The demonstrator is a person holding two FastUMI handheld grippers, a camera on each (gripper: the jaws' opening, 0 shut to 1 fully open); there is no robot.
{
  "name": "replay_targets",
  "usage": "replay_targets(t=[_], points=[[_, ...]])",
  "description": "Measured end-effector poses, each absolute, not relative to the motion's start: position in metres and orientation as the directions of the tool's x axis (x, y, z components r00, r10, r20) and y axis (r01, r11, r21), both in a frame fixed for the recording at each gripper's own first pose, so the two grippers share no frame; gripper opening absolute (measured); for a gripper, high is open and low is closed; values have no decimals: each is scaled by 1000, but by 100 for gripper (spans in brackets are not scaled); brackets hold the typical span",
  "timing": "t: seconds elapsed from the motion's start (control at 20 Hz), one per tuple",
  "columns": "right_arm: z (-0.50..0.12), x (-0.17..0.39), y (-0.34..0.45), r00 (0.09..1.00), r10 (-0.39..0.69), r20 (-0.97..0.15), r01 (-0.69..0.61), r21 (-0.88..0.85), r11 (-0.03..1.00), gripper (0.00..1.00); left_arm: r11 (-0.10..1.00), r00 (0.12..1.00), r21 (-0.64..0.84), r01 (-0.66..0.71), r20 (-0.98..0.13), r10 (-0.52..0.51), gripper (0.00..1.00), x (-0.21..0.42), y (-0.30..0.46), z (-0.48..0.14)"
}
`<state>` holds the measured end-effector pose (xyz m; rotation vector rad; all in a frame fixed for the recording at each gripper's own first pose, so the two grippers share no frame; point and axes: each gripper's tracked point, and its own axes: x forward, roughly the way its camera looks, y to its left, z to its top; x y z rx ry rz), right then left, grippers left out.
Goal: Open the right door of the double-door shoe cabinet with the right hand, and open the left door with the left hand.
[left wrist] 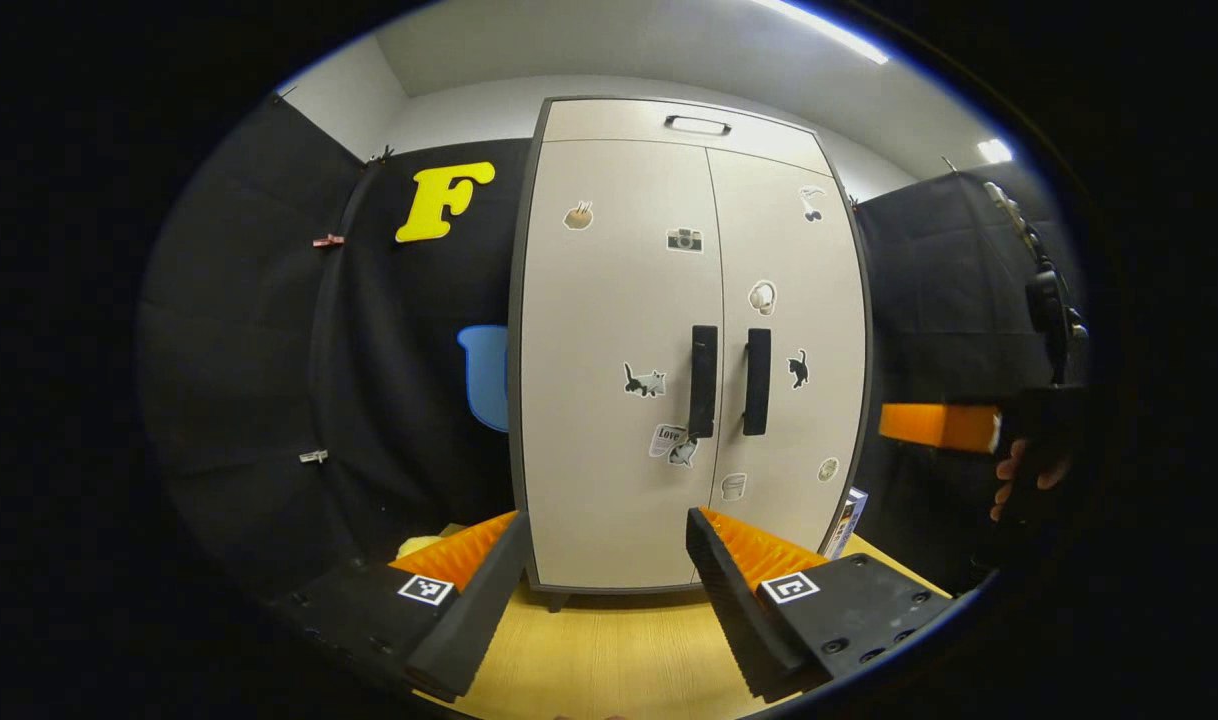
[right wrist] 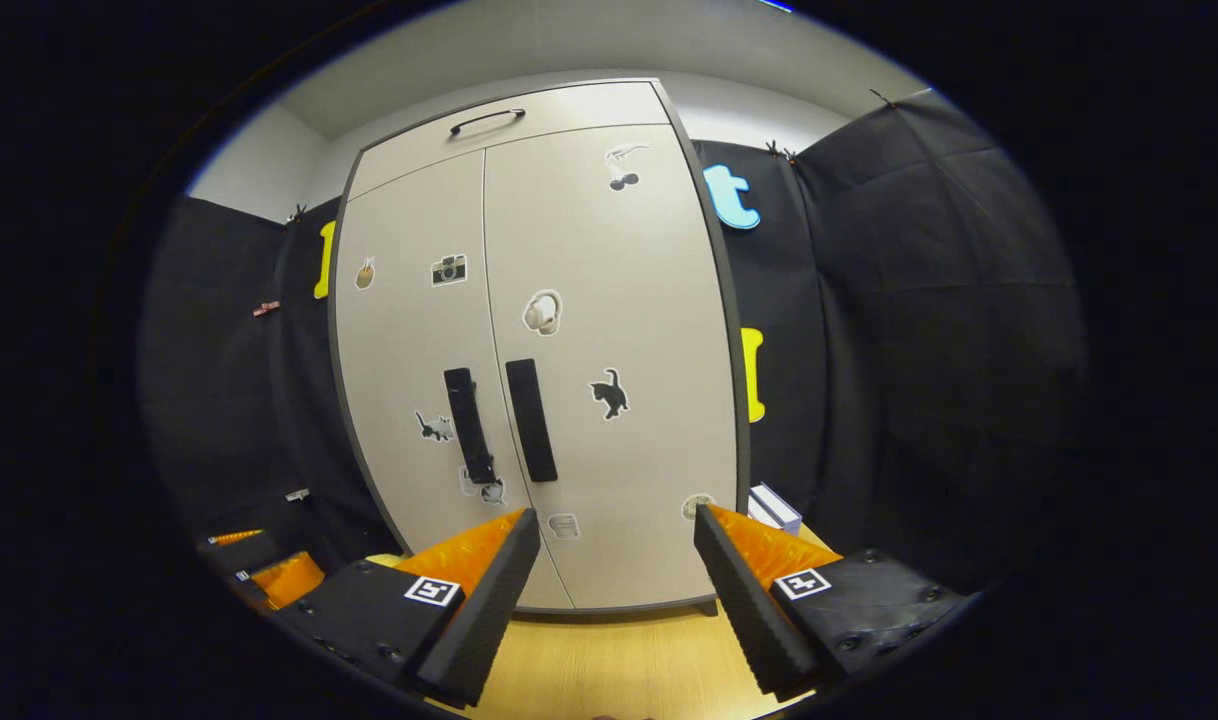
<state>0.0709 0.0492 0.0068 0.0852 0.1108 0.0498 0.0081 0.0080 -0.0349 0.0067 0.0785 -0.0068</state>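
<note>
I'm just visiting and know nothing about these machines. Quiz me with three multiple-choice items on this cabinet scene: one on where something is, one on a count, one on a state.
1. Where are the two dark vertical handles on the shoe cabinet?
A. At the outer edges
B. Side by side near the middle seam
C. Along the bottom

2. How many cat stickers are on the right door?
A. One
B. Three
C. None

3. What state are the left door and the right door in?
A. Both open
B. One open
C. Both shut

Answers: 1 B, the left handle and right handle flank the seam. 2 A, a single black cat sticker shows. 3 C, both fronts lie flush, and the left gripper and right gripper stand open, apart from the handles.
</note>
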Motion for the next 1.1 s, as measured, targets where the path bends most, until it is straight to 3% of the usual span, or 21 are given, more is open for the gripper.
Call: replay_targets(t=[0.45, 0.75, 0.9, 1.0, 1.05, 1.1], points=[[49, 167, 112, 993, 118, -20, -118, 17, 993, 98, 999, 993, 3, -37, -110, 37, 96, -4, 35, -55], [32, 223, 128, 996, 86, -31, -88, -76, 993, 98, 993, 987, 31, -115, -114, 118, 96, -11, 57, -61], [15, 241, 129, 994, 76, -80, -79, -39, 996, 97, 988, 982, 28, -151, -107, 153, 96, -15, 66, -59], [2, 249, 129, 991, 72, -116, -75, -22, 997, 90, 985, 979, 28, -172, -102, 174, 96, -21, 71, -57], [-1, 251, 128, 990, 70, -122, -73, -27, 997, 80, 983, 978, 29, -182, -101, 184, 96, -22, 74, -57], [-5, 254, 128, 989, 71, -128, -76, -29, 997, 76, 981, 976, 30, -190, -101, 192, 96, -25, 76, -57]])
